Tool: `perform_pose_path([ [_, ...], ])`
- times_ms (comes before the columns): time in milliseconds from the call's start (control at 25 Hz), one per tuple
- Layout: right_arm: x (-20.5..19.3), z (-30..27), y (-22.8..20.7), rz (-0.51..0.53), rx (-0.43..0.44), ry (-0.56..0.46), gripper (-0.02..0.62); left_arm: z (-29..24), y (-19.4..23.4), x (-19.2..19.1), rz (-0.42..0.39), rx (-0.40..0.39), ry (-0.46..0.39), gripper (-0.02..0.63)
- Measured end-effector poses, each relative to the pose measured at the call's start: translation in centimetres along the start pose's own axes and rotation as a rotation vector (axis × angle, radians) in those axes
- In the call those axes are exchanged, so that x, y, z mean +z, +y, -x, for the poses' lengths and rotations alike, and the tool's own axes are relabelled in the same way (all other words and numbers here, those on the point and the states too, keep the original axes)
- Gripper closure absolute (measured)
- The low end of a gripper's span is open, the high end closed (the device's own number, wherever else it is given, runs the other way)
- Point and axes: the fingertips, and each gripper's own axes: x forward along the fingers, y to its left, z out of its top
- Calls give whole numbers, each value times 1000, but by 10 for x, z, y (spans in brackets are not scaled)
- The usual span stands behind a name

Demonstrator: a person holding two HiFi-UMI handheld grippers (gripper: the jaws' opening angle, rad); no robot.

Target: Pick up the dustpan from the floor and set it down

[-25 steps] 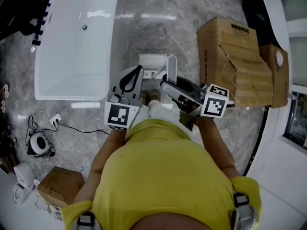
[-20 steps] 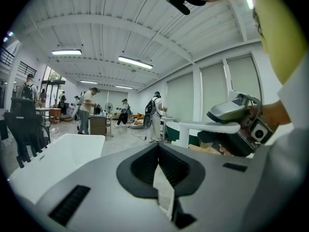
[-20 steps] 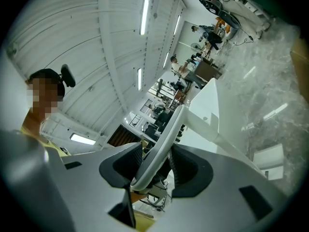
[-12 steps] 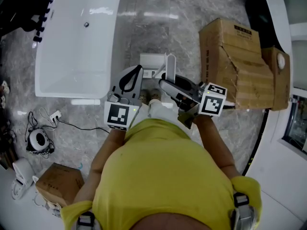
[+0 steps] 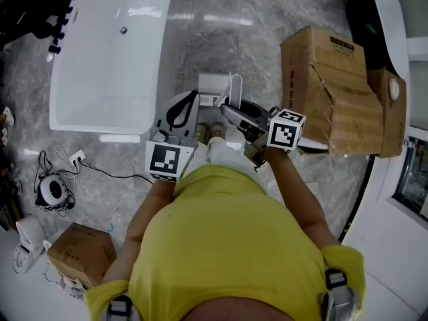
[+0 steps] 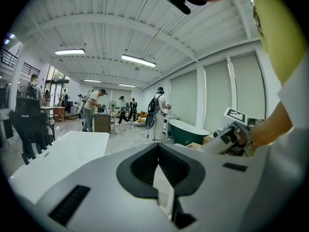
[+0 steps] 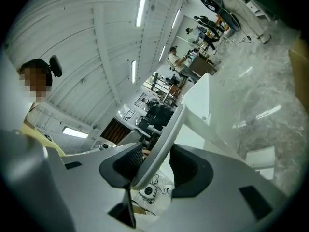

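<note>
Clamping the slim upright handle point(image 7: 164, 139) of the dustpan point(image 5: 212, 84), the right gripper point(image 5: 231, 107) is holding it low before the person's feet point(image 5: 208, 134), likely a light, stiff, swing-prone load, while the left gripper point(image 6: 157, 147) is hanging closed and empty.

White bathtub point(image 5: 107, 65), cardboard boxes point(image 5: 334, 92), marble floor point(image 5: 227, 45)

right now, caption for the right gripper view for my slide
Right gripper with jaws shut on the dustpan handle, marble floor beyond.
</note>
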Motion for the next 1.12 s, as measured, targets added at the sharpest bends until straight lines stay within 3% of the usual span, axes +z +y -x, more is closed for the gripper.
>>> perform_pose_path([
  [440,-17,-17,-60,9,-60,51,420,0,0,-2,1,3,16,606],
  [720,-41,-23,-98,40,-139,140,420,0,-1,-6,3,1,29,606],
  [880,-53,-24,-110,16,-180,161,428,-1,0,-7,10,1,31,606],
  [1000,-71,-19,-124,-6,-224,197,393,-1,1,-7,10,0,31,606],
  [1120,-83,-12,-128,-58,-226,184,437,0,1,-7,10,-1,31,606],
])
